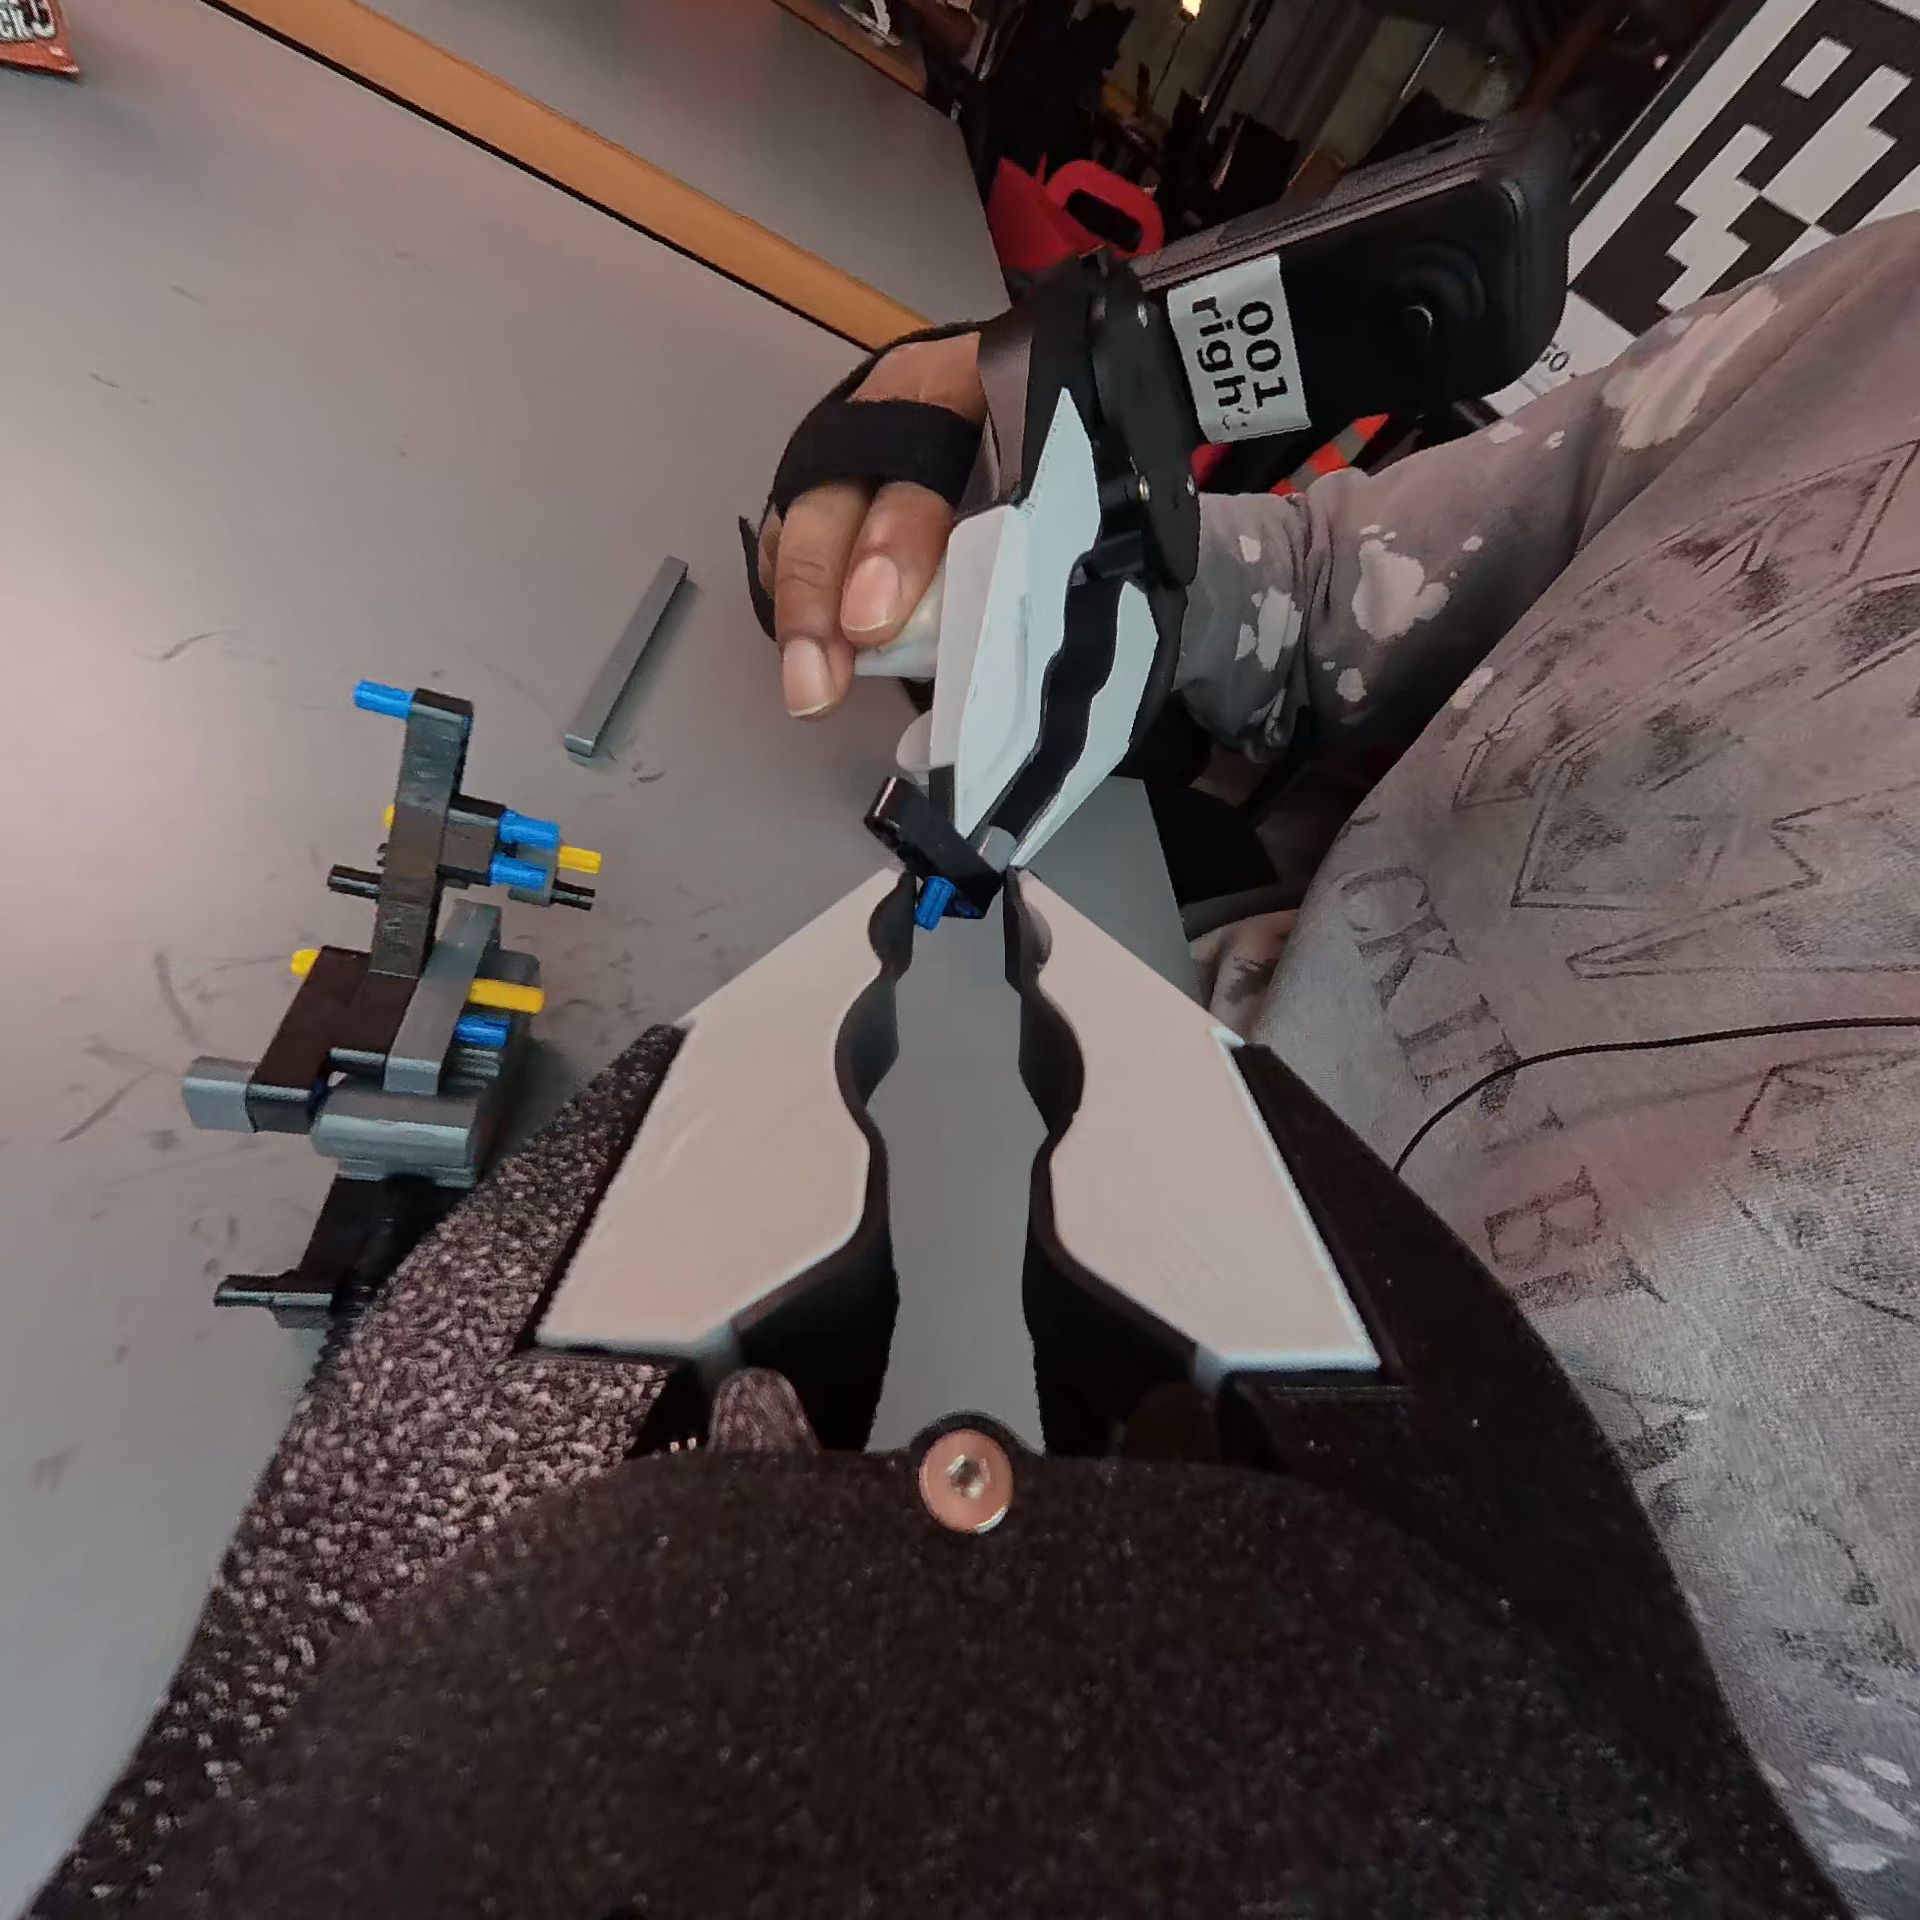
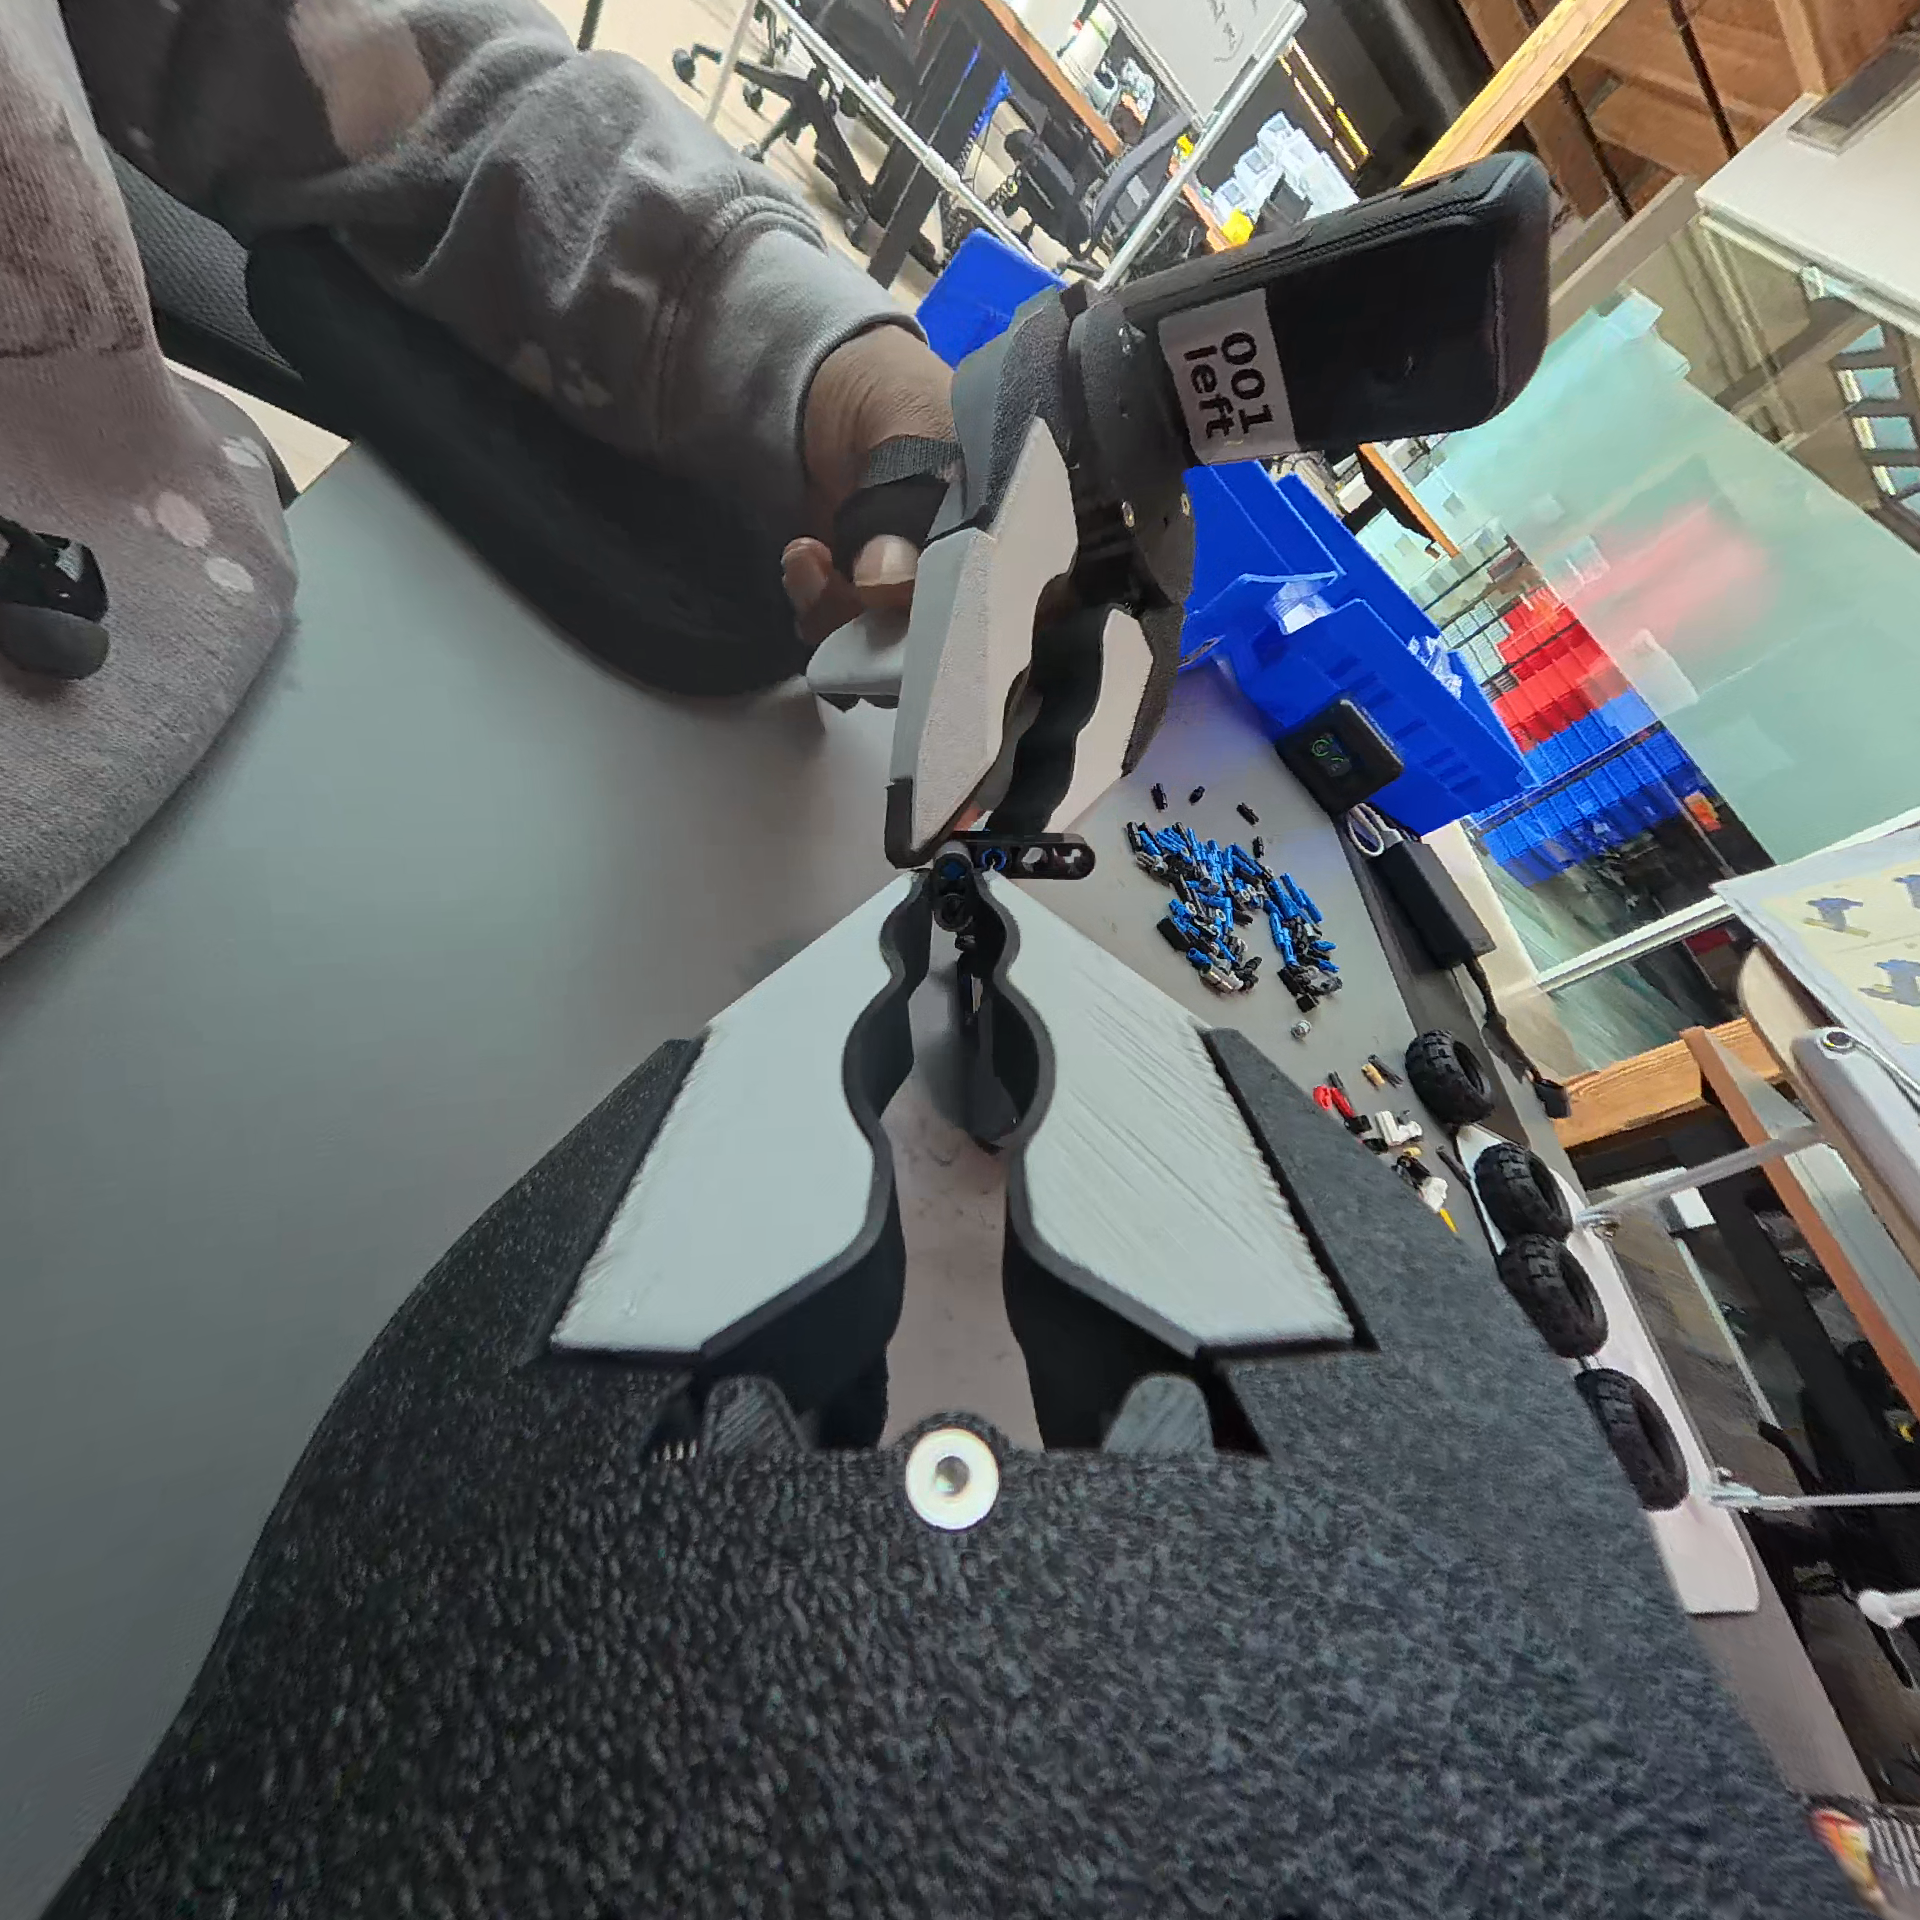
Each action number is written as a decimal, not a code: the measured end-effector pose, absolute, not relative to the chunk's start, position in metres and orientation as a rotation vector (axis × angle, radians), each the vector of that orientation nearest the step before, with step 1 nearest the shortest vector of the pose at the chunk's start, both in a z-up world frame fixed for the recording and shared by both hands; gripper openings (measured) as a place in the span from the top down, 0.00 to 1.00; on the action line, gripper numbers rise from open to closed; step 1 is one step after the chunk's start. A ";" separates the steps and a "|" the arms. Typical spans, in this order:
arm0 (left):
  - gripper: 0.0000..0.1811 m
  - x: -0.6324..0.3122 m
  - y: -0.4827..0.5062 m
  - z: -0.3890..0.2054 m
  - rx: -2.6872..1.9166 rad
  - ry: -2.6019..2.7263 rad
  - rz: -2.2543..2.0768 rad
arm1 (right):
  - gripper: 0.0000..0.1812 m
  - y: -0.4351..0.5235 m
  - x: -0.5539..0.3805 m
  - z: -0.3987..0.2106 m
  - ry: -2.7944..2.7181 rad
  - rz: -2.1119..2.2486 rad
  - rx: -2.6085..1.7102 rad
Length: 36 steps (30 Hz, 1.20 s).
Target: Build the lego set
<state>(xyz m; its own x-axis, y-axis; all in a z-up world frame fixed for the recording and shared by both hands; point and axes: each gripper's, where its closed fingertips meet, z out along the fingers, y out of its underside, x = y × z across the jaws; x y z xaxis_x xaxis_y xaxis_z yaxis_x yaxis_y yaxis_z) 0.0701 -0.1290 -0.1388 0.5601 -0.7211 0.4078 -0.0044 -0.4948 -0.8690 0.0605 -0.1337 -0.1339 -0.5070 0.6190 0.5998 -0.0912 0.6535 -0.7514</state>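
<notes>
My left gripper (image 1: 953, 902) has its tips closed on a small blue pin (image 1: 940, 900). My right gripper (image 2: 961, 896) is shut on a black beam (image 2: 1029, 860), which also shows in the left wrist view (image 1: 930, 831). The two grippers meet tip to tip above the grey table (image 1: 312, 416), with the pin against the beam. In the right wrist view the left gripper (image 2: 940, 847) comes in from above. A partly built model (image 1: 395, 987) of grey and black beams with blue and yellow pins stands on the table to the left.
A loose grey beam (image 1: 629, 660) lies beyond the model. A pile of blue and black pins (image 2: 1236, 914), several black tyres (image 2: 1522, 1190) and small parts (image 2: 1382, 1127) lie at the right. Blue bins (image 2: 1351, 644) and a booklet (image 2: 1849, 935) stand farther off.
</notes>
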 end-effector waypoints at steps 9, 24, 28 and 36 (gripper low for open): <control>0.93 0.063 -0.119 -0.109 -1.710 0.418 -1.121 | 0.94 -0.122 0.057 -0.105 -1.739 1.274 -0.643; 0.93 0.061 -0.115 -0.082 -1.513 0.215 -1.398 | 0.88 -0.114 0.042 -0.085 -1.554 0.795 -0.464; 0.88 0.058 -0.109 -0.087 -1.540 0.147 -1.444 | 0.90 -0.109 0.041 -0.090 -1.589 0.831 -0.528; 0.84 0.034 -0.107 -0.099 -1.678 0.325 -0.918 | 0.91 -0.106 0.044 -0.089 -1.595 1.621 -1.075</control>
